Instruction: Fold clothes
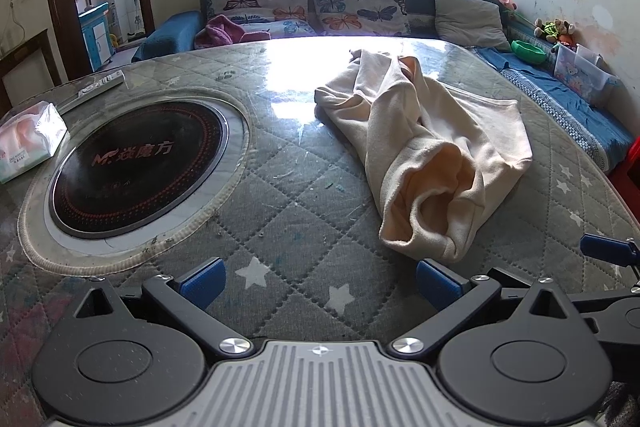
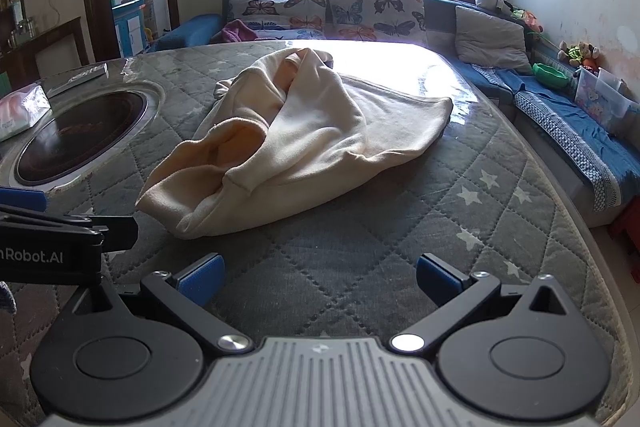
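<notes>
A cream garment (image 1: 424, 147) lies crumpled on the quilted grey table cover (image 1: 288, 195), its open tube end facing me. In the right wrist view the garment (image 2: 304, 143) lies ahead, left of centre. My left gripper (image 1: 320, 279) is open and empty, low over the cover, with the garment's near end just ahead of its right finger. My right gripper (image 2: 320, 277) is open and empty, a short way in front of the garment. The left gripper's body (image 2: 48, 239) shows at the right wrist view's left edge.
A round black induction hob (image 1: 136, 163) is set into the table at left. A tissue pack (image 1: 28, 139) and a remote (image 1: 104, 83) lie at far left. A blue sofa with butterfly cushions (image 1: 356, 3) runs behind and to the right. The table edge (image 2: 580, 227) curves at right.
</notes>
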Action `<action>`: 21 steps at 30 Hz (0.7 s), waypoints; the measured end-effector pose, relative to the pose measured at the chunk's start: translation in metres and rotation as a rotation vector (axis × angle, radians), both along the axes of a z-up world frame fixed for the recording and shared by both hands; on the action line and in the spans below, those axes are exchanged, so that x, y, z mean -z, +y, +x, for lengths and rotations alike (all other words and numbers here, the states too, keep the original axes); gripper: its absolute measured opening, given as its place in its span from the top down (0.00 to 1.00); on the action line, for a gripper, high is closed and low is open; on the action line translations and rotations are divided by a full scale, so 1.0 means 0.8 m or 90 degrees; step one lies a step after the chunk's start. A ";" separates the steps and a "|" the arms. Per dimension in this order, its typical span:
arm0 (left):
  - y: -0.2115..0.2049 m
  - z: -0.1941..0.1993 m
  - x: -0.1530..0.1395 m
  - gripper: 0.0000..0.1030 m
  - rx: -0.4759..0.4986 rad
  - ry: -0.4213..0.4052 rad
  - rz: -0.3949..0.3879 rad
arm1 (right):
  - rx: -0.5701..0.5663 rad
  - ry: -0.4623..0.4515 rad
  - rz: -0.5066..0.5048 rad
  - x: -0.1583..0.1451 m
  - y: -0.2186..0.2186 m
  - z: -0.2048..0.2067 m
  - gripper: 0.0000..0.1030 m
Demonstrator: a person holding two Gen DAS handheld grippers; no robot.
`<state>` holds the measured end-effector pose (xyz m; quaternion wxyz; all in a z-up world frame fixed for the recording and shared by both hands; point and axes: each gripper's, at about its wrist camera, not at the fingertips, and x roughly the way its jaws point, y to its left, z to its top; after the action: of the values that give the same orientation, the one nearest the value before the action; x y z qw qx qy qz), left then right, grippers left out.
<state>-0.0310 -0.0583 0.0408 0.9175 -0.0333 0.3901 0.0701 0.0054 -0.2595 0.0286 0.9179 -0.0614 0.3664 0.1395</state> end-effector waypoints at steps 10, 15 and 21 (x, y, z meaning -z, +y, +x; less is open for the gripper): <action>-0.001 0.012 -0.004 0.00 0.009 -0.003 0.011 | -0.001 -0.001 0.002 -0.001 0.001 0.010 0.00; -0.001 0.020 -0.006 0.00 0.015 -0.007 0.016 | -0.006 -0.003 0.004 -0.003 0.002 0.017 0.00; 0.000 0.032 -0.012 0.00 0.019 -0.015 0.023 | -0.013 -0.014 -0.001 -0.009 0.006 0.026 0.00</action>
<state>-0.0058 -0.0580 0.0505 0.9234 -0.0114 0.3786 0.0628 0.0265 -0.2546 0.0356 0.9203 -0.0672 0.3558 0.1480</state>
